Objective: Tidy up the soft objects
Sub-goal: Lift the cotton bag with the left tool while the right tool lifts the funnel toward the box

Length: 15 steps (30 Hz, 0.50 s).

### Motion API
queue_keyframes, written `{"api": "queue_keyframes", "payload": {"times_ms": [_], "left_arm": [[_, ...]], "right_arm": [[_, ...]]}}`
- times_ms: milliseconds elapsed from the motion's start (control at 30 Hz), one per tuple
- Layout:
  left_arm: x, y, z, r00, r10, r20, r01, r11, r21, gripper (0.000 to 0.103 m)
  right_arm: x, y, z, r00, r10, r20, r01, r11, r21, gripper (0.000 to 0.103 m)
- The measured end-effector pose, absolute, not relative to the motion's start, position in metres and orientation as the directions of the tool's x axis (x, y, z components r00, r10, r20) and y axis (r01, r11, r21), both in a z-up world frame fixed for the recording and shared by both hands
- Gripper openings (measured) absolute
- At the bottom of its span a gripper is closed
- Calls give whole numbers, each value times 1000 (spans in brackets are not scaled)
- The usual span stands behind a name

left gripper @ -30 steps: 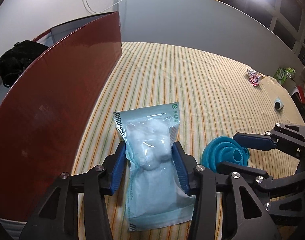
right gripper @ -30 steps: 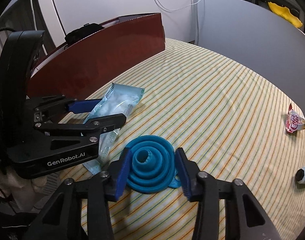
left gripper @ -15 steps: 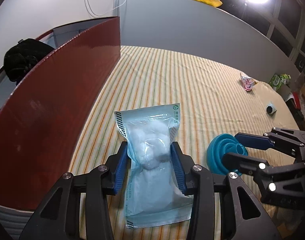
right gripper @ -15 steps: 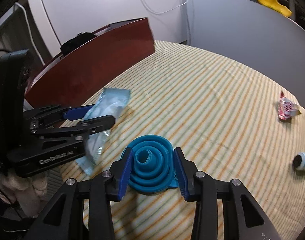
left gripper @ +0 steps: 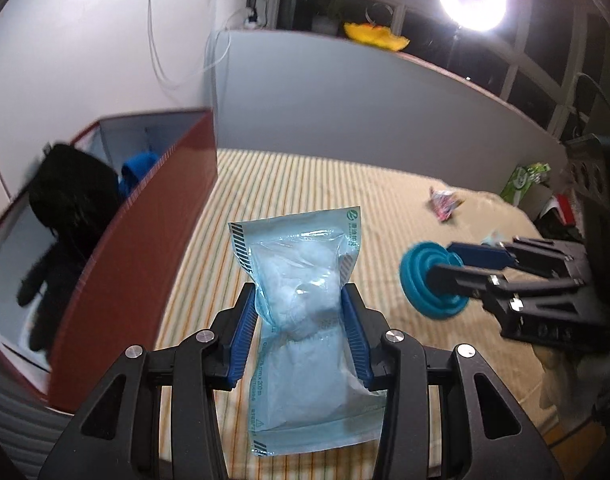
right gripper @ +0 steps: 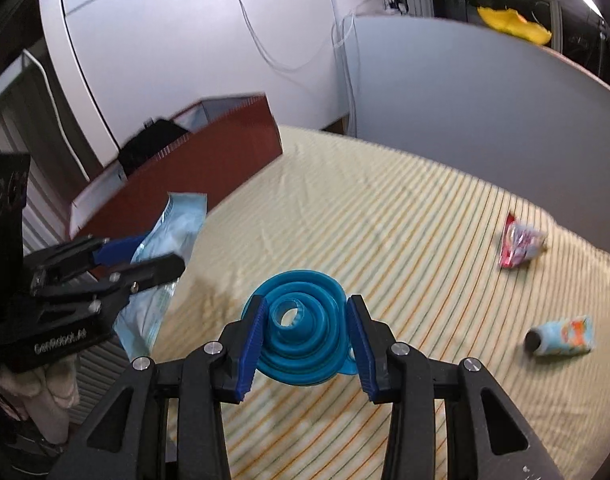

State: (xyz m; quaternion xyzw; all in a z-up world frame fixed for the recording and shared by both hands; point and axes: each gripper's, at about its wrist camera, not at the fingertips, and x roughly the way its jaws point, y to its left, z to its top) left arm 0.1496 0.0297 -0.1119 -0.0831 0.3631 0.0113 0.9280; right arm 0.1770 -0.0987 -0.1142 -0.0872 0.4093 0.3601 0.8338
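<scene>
My left gripper (left gripper: 299,312) is shut on a clear blue packet of white cotton (left gripper: 301,300) and holds it up above the striped cloth. The packet also shows in the right wrist view (right gripper: 173,236). My right gripper (right gripper: 305,332) is shut on a blue collapsible silicone funnel (right gripper: 301,332), lifted off the cloth; it shows in the left wrist view (left gripper: 429,280) too. A dark red box (left gripper: 145,248) stands to the left, open on top, with a black plush toy (left gripper: 61,220) and something blue (left gripper: 139,168) inside.
A red snack wrapper (right gripper: 519,240) and a small light-blue tube (right gripper: 565,336) lie on the striped cloth (right gripper: 425,240) at the right. A grey partition (left gripper: 365,92) closes the far side. A green packet (left gripper: 525,180) sits at the far right edge.
Both grippers have risen with their loads: the cotton packet and the funnel are off the cloth. The inside of the red box has come into view.
</scene>
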Motion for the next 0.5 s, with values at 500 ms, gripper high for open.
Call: {"api": "queue_keyframes", "payload": {"times_ms": [500], "left_arm": [[110,120,-46,803,103,-587,-194,977,-94,40]], "right_arm": [[211,-21,-16,434,635,-639,-745,652,140,37]]}}
